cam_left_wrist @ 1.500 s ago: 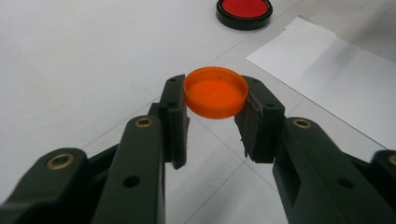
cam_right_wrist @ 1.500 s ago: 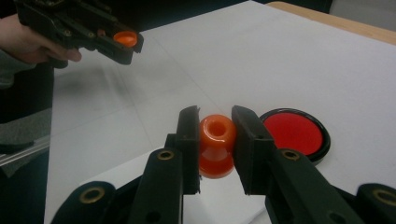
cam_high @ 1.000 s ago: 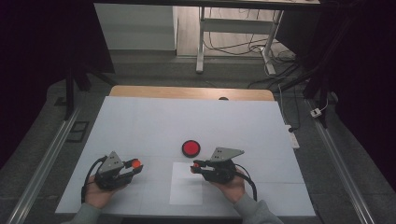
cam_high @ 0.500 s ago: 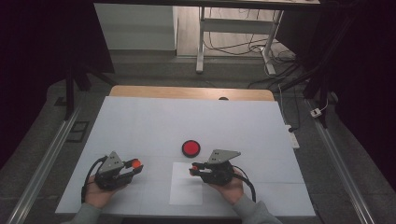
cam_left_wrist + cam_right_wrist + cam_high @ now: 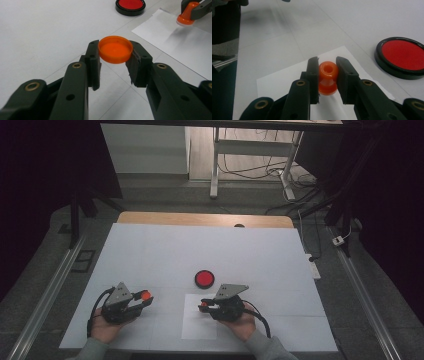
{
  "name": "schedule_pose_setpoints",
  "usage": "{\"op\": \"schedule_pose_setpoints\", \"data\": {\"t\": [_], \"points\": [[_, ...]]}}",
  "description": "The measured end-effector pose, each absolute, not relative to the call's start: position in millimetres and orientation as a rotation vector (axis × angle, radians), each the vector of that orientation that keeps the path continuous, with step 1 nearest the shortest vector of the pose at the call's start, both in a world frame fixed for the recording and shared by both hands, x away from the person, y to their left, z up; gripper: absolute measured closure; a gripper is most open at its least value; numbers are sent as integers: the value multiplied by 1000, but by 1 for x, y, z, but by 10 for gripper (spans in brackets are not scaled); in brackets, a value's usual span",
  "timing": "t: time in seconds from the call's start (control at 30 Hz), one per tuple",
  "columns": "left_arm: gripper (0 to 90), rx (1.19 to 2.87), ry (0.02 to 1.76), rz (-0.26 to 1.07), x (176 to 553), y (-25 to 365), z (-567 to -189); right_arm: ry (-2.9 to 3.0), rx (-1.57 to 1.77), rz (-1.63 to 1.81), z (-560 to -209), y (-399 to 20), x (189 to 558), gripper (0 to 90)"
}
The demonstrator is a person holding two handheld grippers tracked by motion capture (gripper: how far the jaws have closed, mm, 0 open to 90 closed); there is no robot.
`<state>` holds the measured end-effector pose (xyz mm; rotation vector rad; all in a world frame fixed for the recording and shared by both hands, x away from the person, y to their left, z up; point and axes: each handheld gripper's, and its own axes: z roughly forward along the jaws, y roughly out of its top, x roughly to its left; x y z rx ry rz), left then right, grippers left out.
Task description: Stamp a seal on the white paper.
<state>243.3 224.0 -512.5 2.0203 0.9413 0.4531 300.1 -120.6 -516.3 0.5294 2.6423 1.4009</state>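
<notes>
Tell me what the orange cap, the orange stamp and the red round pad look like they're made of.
Orange cap: likely moulded plastic, smooth with a soft sheen and a thin even rim. Orange stamp: probably the same glossy plastic, slightly translucent at its waist. Red round pad: a matte red surface, possibly an ink pad, set in a shiny black case, apparently plastic.

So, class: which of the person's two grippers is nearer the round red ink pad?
The right. The right gripper holds the orange stamp just below the ink pad; the left gripper, holding the orange cap, sits farther off to its left.
</notes>
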Motion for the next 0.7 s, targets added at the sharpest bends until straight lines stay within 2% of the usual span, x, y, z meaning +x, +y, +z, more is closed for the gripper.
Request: {"op": "schedule_pose_setpoints", "data": {"t": [0.7], "points": [[644, 2026, 939, 450, 244, 223, -513, 2659, 503, 1336, -525, -112, 299, 719]]}}
